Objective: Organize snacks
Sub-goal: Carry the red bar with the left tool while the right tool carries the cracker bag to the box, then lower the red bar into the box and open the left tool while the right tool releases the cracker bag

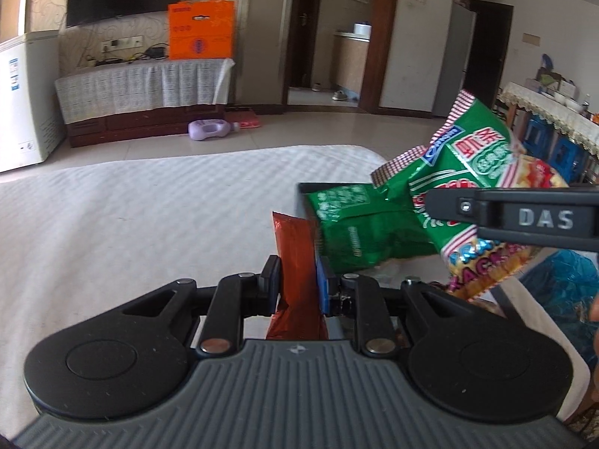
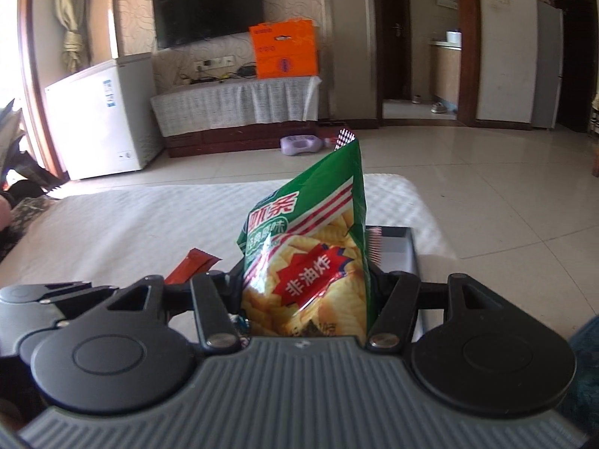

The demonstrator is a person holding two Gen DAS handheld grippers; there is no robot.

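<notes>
The left gripper (image 1: 295, 284) clamps a glossy red foil sachet (image 1: 295, 262). The right gripper (image 2: 305, 292) pinches a crinkly green chip bag (image 2: 310, 247) above the dark tray (image 2: 406, 247).

The right gripper's (image 2: 305, 288) fingertips hide behind the shrimp-chip bag (image 2: 310, 254), whose lower end disappears below the gripper body.

Wall-mounted television (image 2: 207, 10) above draped cabinet (image 2: 239, 106) (tiled floor (image 2: 468, 187)).
</notes>
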